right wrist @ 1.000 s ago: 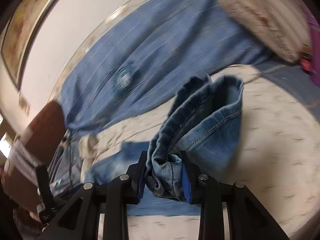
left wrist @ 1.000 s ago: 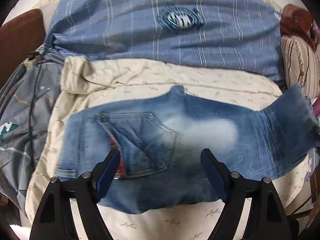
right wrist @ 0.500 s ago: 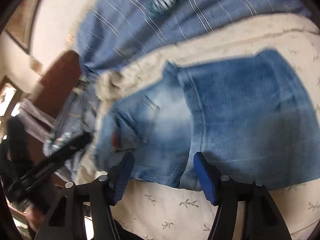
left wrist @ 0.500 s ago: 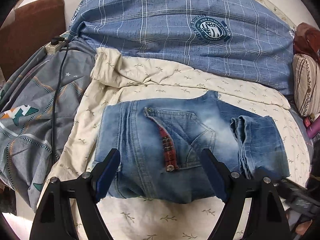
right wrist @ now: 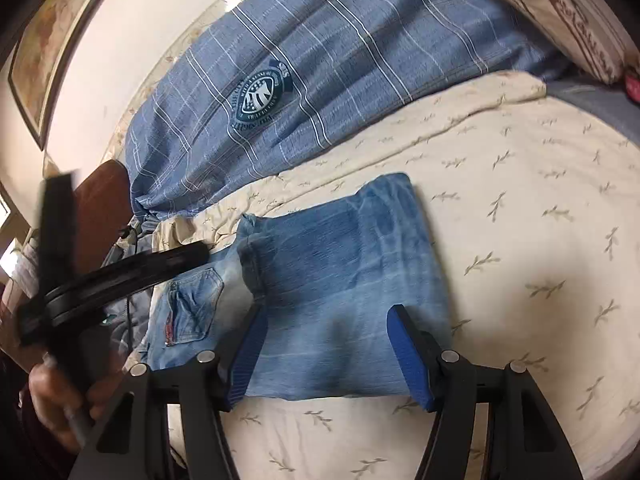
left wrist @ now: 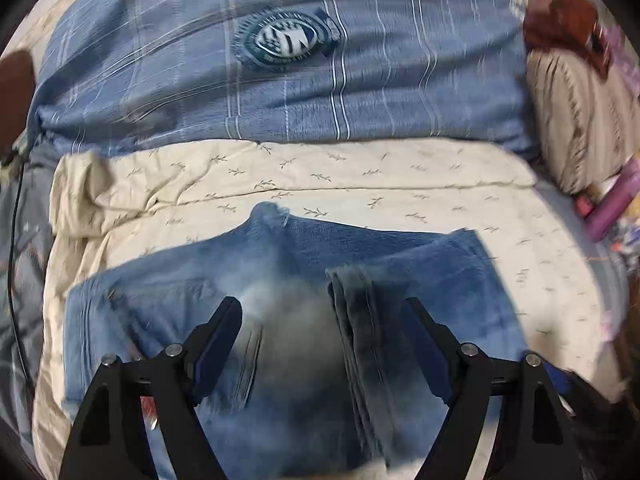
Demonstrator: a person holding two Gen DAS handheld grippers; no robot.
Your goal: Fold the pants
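Blue jeans (right wrist: pixel 340 264) lie on the cream sheet (right wrist: pixel 520 200), the leg half folded over the seat, whose back pocket (right wrist: pixel 192 308) shows at the left. My right gripper (right wrist: pixel 328 320) stands open just above the near edge of the folded legs, pads apart from the cloth. In the left wrist view the jeans (left wrist: pixel 160 320) fill the lower half, and the leg hems (left wrist: pixel 360 320) run down the middle. My left gripper (left wrist: pixel 320 312) hovers over the hems, open wide with its jaws closing a little and gripping nothing. It also shows as a blurred black left gripper (right wrist: pixel 120 268) held by a hand (right wrist: pixel 52 408).
A blue checked duvet (left wrist: pixel 400 80) with a round badge lies behind the jeans. A striped pillow (left wrist: pixel 572 120) and a purple bottle (left wrist: pixel 612 208) sit at the right. A dark cable (left wrist: pixel 12 240) runs down the left edge. A framed picture (right wrist: pixel 36 60) hangs on the wall.
My right gripper has let go of the leg ends it held and stands open; the legs now lie folded over the seat. The left gripper has shifted right, over the hems.
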